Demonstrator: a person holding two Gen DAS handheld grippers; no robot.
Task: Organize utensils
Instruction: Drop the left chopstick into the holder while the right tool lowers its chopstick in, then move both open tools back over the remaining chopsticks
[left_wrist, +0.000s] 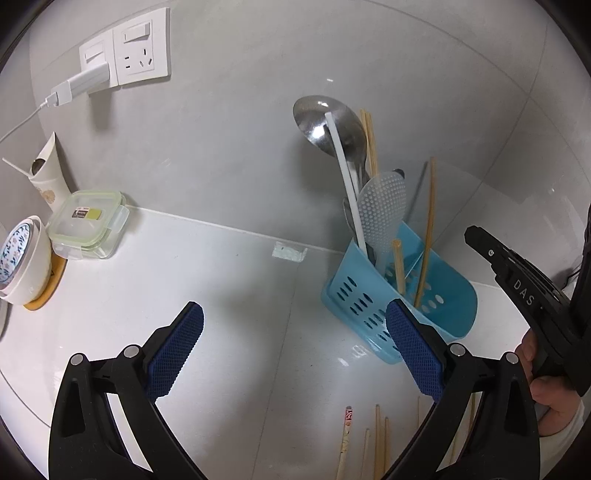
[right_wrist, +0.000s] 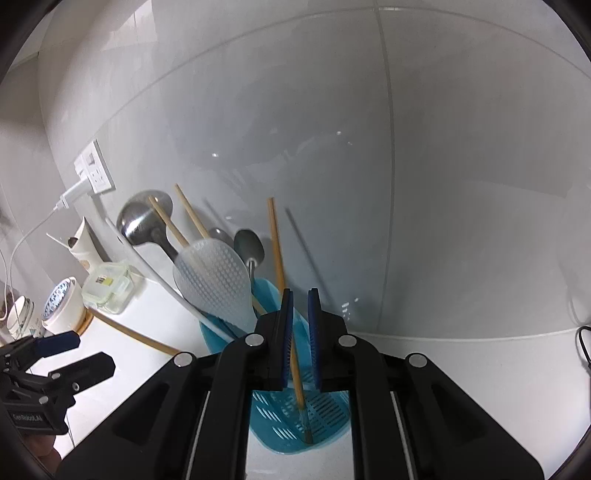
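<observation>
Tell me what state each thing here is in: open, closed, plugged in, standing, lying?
Left gripper: open, empty.
Right gripper: slightly open around a chopstick, not clamped.
That chopstick: upright, tip in the holder.
Holder: upright, holding utensils.
Ladle: standing, bowl up.
Rice paddle: standing.
Container: lid clipped shut.
Charger: plugged in.
Loose chopsticks: lying on counter.

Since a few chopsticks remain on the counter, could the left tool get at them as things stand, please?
Probably yes: the left tool is open and empty, and the loose chopsticks lie uncovered on the counter just below it.
</observation>
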